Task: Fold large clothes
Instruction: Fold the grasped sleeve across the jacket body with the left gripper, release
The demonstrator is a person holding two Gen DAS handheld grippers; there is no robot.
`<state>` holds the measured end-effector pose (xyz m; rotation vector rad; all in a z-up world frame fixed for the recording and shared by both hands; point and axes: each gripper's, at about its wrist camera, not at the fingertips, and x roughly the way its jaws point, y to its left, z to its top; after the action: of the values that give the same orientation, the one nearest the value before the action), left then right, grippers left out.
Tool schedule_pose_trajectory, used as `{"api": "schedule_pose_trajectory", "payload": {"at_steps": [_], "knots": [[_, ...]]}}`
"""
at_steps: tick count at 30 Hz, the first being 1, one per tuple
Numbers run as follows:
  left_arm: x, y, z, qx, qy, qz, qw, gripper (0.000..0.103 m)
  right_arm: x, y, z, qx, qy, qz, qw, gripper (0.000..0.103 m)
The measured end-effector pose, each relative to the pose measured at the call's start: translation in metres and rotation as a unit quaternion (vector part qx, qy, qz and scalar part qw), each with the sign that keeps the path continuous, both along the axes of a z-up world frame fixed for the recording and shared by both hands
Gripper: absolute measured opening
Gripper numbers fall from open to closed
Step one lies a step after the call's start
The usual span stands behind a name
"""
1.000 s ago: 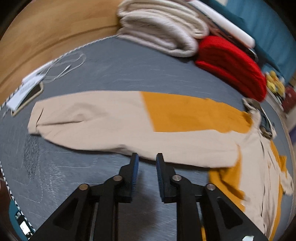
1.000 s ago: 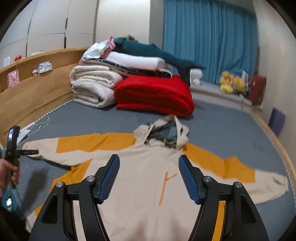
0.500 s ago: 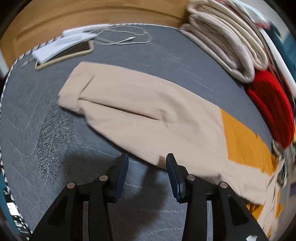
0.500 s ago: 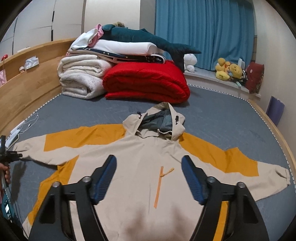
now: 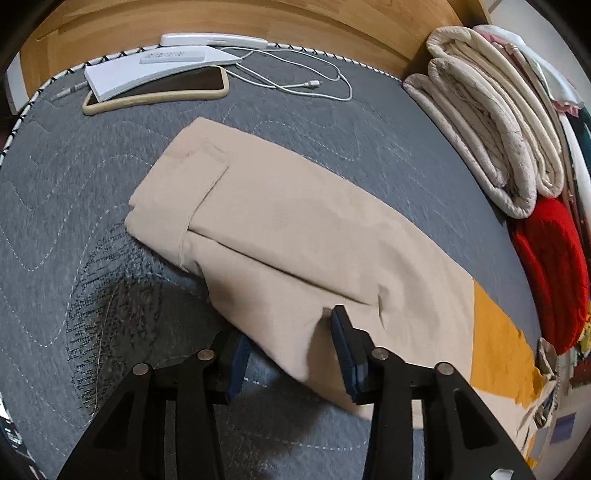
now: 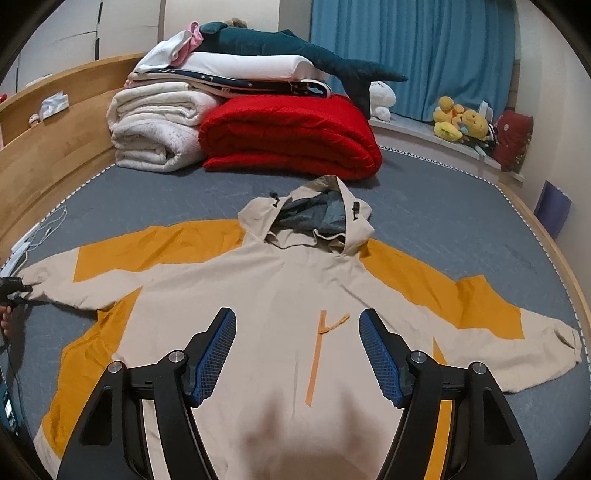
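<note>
A beige and orange hooded jacket (image 6: 280, 295) lies flat, face up, on the grey mattress (image 6: 443, 206), sleeves spread to both sides. In the left wrist view its beige left sleeve (image 5: 288, 229) runs from the cuff at upper left to an orange panel at lower right. My left gripper (image 5: 288, 343) is open, its jaws straddling the sleeve's near edge, the right finger touching the cloth. My right gripper (image 6: 297, 350) is open wide and empty, above the jacket's chest near the orange zipper. The left gripper (image 6: 11, 290) also shows at the far left of the right wrist view.
A phone (image 5: 155, 92), a white box (image 5: 159, 66) and a white cable (image 5: 295, 81) lie near the wooden bed frame (image 5: 221, 18). Folded cream blankets (image 6: 155, 129), a red quilt (image 6: 288, 136) and a shark toy (image 6: 280, 44) are stacked beyond the hood. Blue curtain at the back.
My left gripper has opened and moved along the sleeve toward the cuff, closing in until its jaws straddle the sleeve's edge. My right gripper has moved slightly forward over the jacket body, still open.
</note>
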<state>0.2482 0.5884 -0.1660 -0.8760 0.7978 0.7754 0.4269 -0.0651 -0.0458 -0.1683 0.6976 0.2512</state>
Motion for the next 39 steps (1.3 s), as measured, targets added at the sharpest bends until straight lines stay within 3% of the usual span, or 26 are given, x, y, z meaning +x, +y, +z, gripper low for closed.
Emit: {"api": "schedule_pose_trajectory", "payload": {"at_steps": [1, 2, 6, 9, 12, 16, 20, 22, 25, 28, 31, 37, 39], "knots": [[0.002, -0.002, 0.003, 0.007, 0.007, 0.004, 0.9999, 0.012, 0.001, -0.001, -0.002, -0.002, 0.003, -0.002, 1.000, 0.070], [0.005, -0.004, 0.006, 0.014, 0.014, 0.009, 0.9998, 0.008, 0.002, -0.002, -0.002, -0.001, 0.008, -0.004, 1.000, 0.070], [0.021, -0.030, 0.044, 0.060, -0.003, 0.014, 0.9981, 0.003, 0.007, -0.015, -0.004, 0.011, 0.032, -0.028, 0.999, 0.070], [0.043, -0.068, 0.083, 0.096, -0.034, -0.015, 0.9947, 0.002, 0.007, -0.029, -0.002, 0.014, 0.049, -0.050, 0.997, 0.069], [0.068, -0.115, 0.113, 0.117, -0.064, -0.055, 0.9895, 0.002, 0.003, -0.045, 0.003, 0.024, 0.061, -0.064, 0.996, 0.057], [0.102, -0.196, 0.146, 0.133, -0.103, -0.130, 0.9772, 0.002, -0.011, -0.067, 0.014, 0.040, 0.060, -0.083, 0.994, 0.041], [0.141, -0.296, 0.166, 0.147, -0.138, -0.230, 0.9519, 0.002, -0.023, -0.087, 0.024, 0.058, 0.050, -0.105, 0.992, 0.039], [0.159, -0.346, 0.167, 0.148, -0.148, -0.280, 0.9368, 0.002, -0.028, -0.095, 0.026, 0.061, 0.048, -0.118, 0.990, 0.039], [0.180, -0.422, 0.163, 0.142, -0.157, -0.363, 0.9074, 0.002, -0.034, -0.106, 0.025, 0.079, 0.055, -0.128, 0.987, 0.041], [0.192, -0.474, 0.149, 0.129, -0.146, -0.424, 0.8846, 0.002, -0.037, -0.112, 0.022, 0.086, 0.060, -0.131, 0.986, 0.048], [0.199, -0.506, 0.125, 0.096, -0.122, -0.462, 0.8731, 0.002, -0.037, -0.112, 0.019, 0.079, 0.062, -0.126, 0.987, 0.049], [0.212, -0.538, 0.089, 0.049, -0.072, -0.502, 0.8607, 0.002, -0.031, -0.114, 0.019, 0.075, 0.060, -0.121, 0.988, 0.048], [0.217, -0.543, 0.076, 0.036, -0.039, -0.513, 0.8566, 0.006, -0.028, -0.114, 0.019, 0.078, 0.061, -0.121, 0.988, 0.038]]}}
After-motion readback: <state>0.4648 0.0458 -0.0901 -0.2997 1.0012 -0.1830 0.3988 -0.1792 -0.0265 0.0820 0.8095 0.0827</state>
